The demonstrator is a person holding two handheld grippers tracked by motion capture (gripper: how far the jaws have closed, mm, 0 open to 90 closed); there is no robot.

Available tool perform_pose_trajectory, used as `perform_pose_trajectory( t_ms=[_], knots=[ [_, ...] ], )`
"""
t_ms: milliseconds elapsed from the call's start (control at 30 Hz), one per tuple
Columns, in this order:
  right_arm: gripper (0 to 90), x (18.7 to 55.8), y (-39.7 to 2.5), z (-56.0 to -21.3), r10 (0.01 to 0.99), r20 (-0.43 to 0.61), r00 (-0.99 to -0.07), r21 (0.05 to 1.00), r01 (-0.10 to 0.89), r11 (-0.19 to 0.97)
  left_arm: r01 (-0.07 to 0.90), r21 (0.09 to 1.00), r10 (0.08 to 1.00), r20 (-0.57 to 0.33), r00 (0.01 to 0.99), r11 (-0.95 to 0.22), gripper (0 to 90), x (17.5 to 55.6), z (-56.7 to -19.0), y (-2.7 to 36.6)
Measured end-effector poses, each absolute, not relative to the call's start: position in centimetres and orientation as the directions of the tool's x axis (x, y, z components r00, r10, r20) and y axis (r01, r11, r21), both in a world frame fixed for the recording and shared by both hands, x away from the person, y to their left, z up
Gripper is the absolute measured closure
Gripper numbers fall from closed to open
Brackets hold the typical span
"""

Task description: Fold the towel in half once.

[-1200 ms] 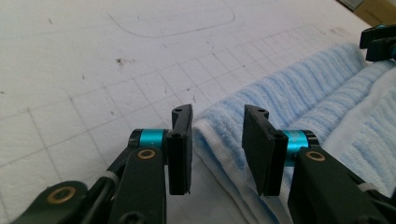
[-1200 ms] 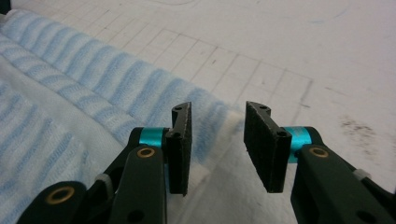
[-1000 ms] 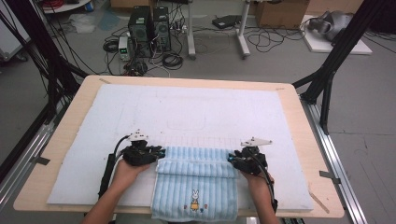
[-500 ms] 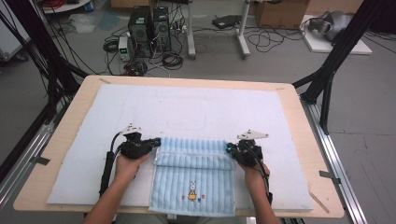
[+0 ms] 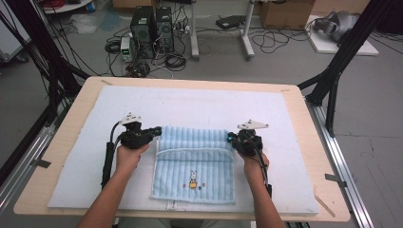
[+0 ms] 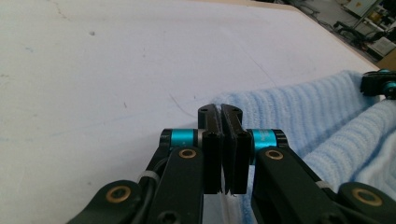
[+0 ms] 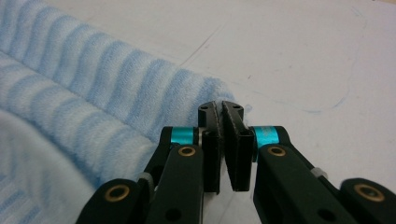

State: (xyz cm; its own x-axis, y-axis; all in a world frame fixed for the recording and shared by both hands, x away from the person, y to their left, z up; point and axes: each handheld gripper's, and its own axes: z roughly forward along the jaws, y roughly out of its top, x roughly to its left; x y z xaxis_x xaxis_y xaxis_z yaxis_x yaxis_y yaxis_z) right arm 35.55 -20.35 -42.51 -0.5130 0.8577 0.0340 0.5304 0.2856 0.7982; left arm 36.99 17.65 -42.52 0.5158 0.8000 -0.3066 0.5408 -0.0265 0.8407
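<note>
A light blue striped towel (image 5: 195, 164) with a small rabbit picture (image 5: 193, 179) lies on the white mat (image 5: 214, 104), near the front. A raised fold crosses it just below its far edge. My left gripper (image 5: 157, 129) is at the towel's far left corner, jaws shut on the cloth. In the left gripper view the gripper (image 6: 221, 109) has its jaws pressed together, with the towel (image 6: 303, 102) bunched to their right. My right gripper (image 5: 229, 137) is shut on the far right corner. The right gripper view shows that gripper (image 7: 220, 106) with the towel (image 7: 116, 84) humped to its left.
The white mat covers most of a wooden table (image 5: 71, 109); its far half is bare. Black frame posts (image 5: 332, 80) stand at the table's sides. Computers and cables (image 5: 152, 28) sit on the floor beyond the far edge.
Both grippers have moved away from the person with the towel's far edge in them. The towel now lies longer and flatter, with more of the rabbit side showing.
</note>
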Motion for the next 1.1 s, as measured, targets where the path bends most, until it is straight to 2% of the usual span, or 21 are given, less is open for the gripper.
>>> perform_pose_trajectory(
  t_ms=[567, 633, 700, 833, 900, 1100],
  knots=[
    [85.8, 40.8, -18.3, -43.9, 0.887, -0.003, -0.462, 0.759, 0.576, 0.303, 0.558, 0.825, 0.84, -0.364, 0.403, 0.089, 85.2, 39.8, -45.4, 18.2],
    [82.7, 40.8, -18.2, -44.1, 0.889, -0.004, -0.458, 0.754, 0.583, 0.304, 0.564, 0.82, 0.852, -0.362, 0.379, 0.097, 76.7, 39.8, -45.4, 18.3],
    [71.0, 40.6, -18.4, -43.8, 0.896, -0.004, -0.443, 0.761, 0.58, 0.29, 0.572, 0.815, 0.859, -0.357, 0.366, 0.095, 64.1, 39.7, -45.3, 18.6],
    [64.8, 39.5, -19.5, -42.5, 0.896, 0.02, -0.444, 0.796, 0.549, 0.254, 0.578, 0.816, 0.858, -0.313, 0.408, 0.023, 50.2, 39.1, -44.9, 18.8],
    [64.3, 38.8, -19.7, -42.1, 0.894, 0.025, -0.448, 0.809, 0.534, 0.245, 0.576, 0.817, 0.848, -0.312, 0.429, 0.01, 47.3, 38.7, -44.5, 19.0],
    [59.9, 36.9, -20.5, -40.9, 0.888, 0.017, -0.46, 0.83, 0.501, 0.244, 0.563, 0.826, 0.839, -0.302, 0.452, -0.006, 46.7, 37.5, -43.3, 19.3]
  ],
)
